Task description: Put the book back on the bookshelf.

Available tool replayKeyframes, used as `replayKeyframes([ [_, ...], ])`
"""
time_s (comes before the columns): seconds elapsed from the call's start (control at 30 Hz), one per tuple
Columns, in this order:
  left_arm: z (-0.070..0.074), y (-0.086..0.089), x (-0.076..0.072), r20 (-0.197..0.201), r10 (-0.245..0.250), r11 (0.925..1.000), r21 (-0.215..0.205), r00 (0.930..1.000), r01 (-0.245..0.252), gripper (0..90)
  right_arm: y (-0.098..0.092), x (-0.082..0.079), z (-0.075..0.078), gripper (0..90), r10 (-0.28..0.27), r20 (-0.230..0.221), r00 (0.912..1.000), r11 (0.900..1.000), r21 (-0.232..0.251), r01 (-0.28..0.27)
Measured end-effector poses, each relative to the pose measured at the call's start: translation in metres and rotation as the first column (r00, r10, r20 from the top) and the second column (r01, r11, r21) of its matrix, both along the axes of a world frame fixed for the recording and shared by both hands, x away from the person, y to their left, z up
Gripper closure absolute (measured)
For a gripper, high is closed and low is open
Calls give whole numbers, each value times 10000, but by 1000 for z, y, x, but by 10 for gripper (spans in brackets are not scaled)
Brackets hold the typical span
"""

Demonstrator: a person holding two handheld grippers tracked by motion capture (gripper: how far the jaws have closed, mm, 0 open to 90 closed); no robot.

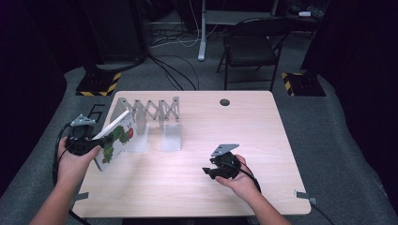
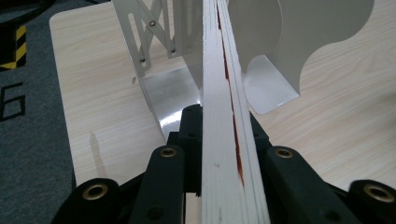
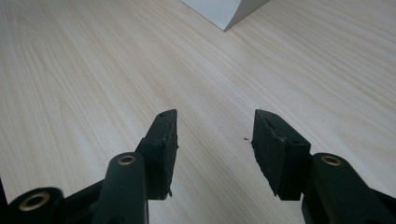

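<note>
The left gripper (image 1: 94, 140) is clamping a picture book (image 1: 117, 138) by its lower edge and holding it tilted above the table (image 1: 197, 187), at the near end of the expanding metal book rack (image 1: 148, 112). In the left gripper view the book (image 2: 224, 116) is running edge-on straight up between the two jaws, with one rack divider (image 2: 163, 60) to its left and a curved divider (image 2: 289, 42) to its right, so it is already lining up with a slot. The right gripper (image 1: 213, 169) is resting low over the bare table well apart from the rack, jaws standing apart with nothing between them; its fingertips (image 3: 163, 140) are showing only wood grain beneath.

Judged step: sliding the book into the rack.

Notes for doing it well:
- Bringing the book upright before lowering, since it is leaning in the high view.
- Keeping its edge centred between the two dividers; a skewed entry would likely catch a divider and push the light rack along the table.
- Lowering until the bottom edge is sitting on the base plate (image 2: 173, 93), only then releasing.
- The free right gripper could be steadying the rack's far end.
</note>
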State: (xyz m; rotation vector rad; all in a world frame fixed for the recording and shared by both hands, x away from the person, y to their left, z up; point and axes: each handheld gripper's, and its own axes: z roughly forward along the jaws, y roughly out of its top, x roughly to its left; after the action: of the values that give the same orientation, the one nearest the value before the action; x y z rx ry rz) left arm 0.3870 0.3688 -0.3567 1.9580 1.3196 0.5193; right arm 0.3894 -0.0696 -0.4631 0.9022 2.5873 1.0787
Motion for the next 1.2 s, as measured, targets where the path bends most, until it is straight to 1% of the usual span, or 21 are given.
replayKeyframes([
  [0.03,0,0,0,0,0,10000,0,10000,0,759,0,0,0,504,0,0,10000,10000,0,0],
  [0.07,-1,0,1,42,110,9999,-116,9999,-110,759,1,0,0,504,68,57,10000,10000,27,-69],
  [0.1,-2,0,2,100,191,9998,-118,9998,-190,760,2,0,-1,505,21,56,10000,10000,93,-22],
  [0.17,-3,-1,3,103,240,9997,-90,9997,-239,760,2,0,0,504,84,13,10000,10000,15,-84],
  [0.2,-2,0,4,-7,227,9997,-47,9997,-227,759,2,0,0,504,121,15,9999,9999,0,-121],
  [0.23,-2,-1,5,2,268,9996,-75,9996,-268,760,2,-1,0,504,18,-34,10000,10000,54,-18],
  [0.3,-2,-2,8,90,355,9994,-44,9993,-354,759,1,0,-1,504,103,29,9999,9999,48,-103],
  [0.33,-1,-3,11,28,385,9993,-11,9993,-385,759,0,1,-1,504,48,14,10000,9999,108,-48],
  [0.4,-2,-4,14,40,451,9990,37,9990,-452,760,0,1,-1,504,-19,-48,10000,9998,184,20],
  [0.43,-2,-4,14,40,451,9990,37,9990,-452,759,0,1,-2,504,-146,-48,9999,9994,309,147],
  [0.47,-2,-4,16,26,514,9987,47,9987,-514,760,-1,1,-2,504,-51,-76,10000,9998,217,53],
  [0.63,-2,-5,20,96,604,9982,-3,9981,-604,760,-2,1,-2,504,-24,-149,9999,9998,217,27],
  [0.7,-3,-6,21,116,681,9977,-1,9976,-681,759,-2,1,-2,504,-24,-154,9999,9996,295,29],
  [0.73,-3,-7,23,23,685,9976,67,9976,-685,760,-3,1,-2,504,-7,-127,9999,9993,364,11],
  [0.83,-4,-9,26,10,773,9970,60,9970,-773,759,-3,1,-2,504,-31,-134,9999,9993,385,37],
  [0.87,-5,-10,27,71,814,9966,93,9967,-815,760,-3,1,-2,504,-44,-153,9999,9992,400,50],
  [1.0,-5,-13,32,25,946,9953,194,9955,-946,759,-3,1,-3,504,-27,-200,9998,9993,364,35],
  [1.03,-6,-15,33,47,1008,9948,173,9949,-1008,759,-3,1,-3,504,-25,-221,9998,9994,349,33],
  [1.07,-7,-16,36,-37,1046,9944,135,9945,-1046,760,-3,1,-3,504,-20,-222,9998,9994,342,28],
  [1.13,-8,-17,39,-65,1006,9947,214,9949,-1004,760,-2,1,-3,504,-34,-223,9997,9994,343,42],
  [1.2,-9,-17,40,-116,1011,9947,197,9948,-1008,760,-2,1,-3,504,-22,-228,9997,9994,345,30],
])
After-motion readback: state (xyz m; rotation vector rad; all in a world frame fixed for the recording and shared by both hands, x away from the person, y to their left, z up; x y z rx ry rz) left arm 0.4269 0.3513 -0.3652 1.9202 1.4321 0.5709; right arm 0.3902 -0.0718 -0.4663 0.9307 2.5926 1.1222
